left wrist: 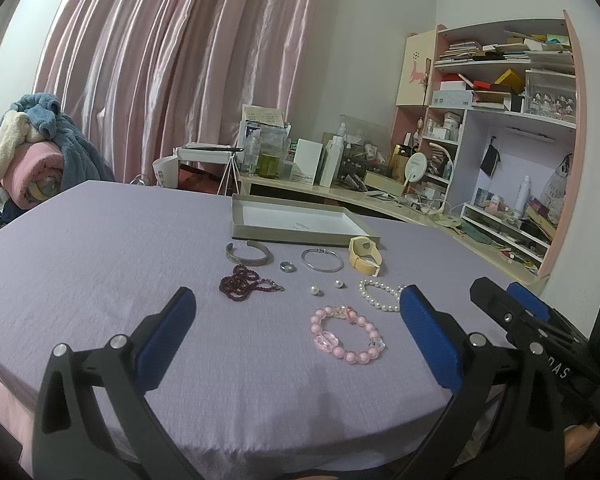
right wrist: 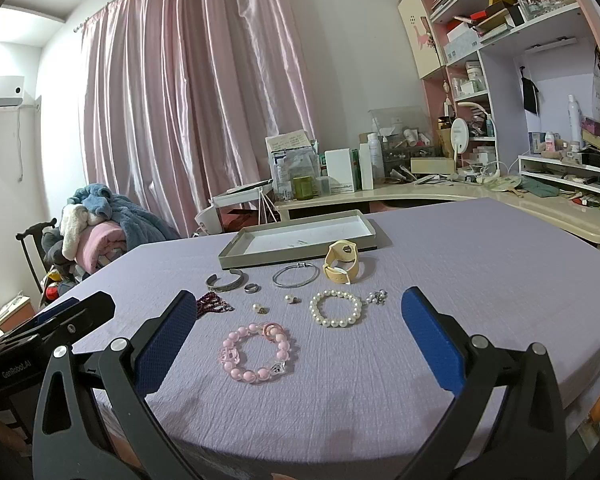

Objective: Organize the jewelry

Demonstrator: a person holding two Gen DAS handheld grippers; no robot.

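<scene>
I see a flat grey tray (right wrist: 300,254) on the purple tabletop (right wrist: 460,280), with only tiny marks inside. The jewelry lies in front of the tray: the pink bead bracelet (right wrist: 256,352) nearest me. My left tool (left wrist: 296,312) and right tool (right wrist: 296,312) are wide apart, holding nothing.

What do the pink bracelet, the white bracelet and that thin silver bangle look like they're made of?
Pink bracelet: smooth, glossy opaque beads mixed with clear faceted pieces, probably plastic or glass.
White bracelet: round cream beads with a soft sheen, pearls or imitation pearls; which cannot be told.
Silver bangle: a thin rigid hoop with a bright grey shine and a small clasp, likely polished metal.
</scene>
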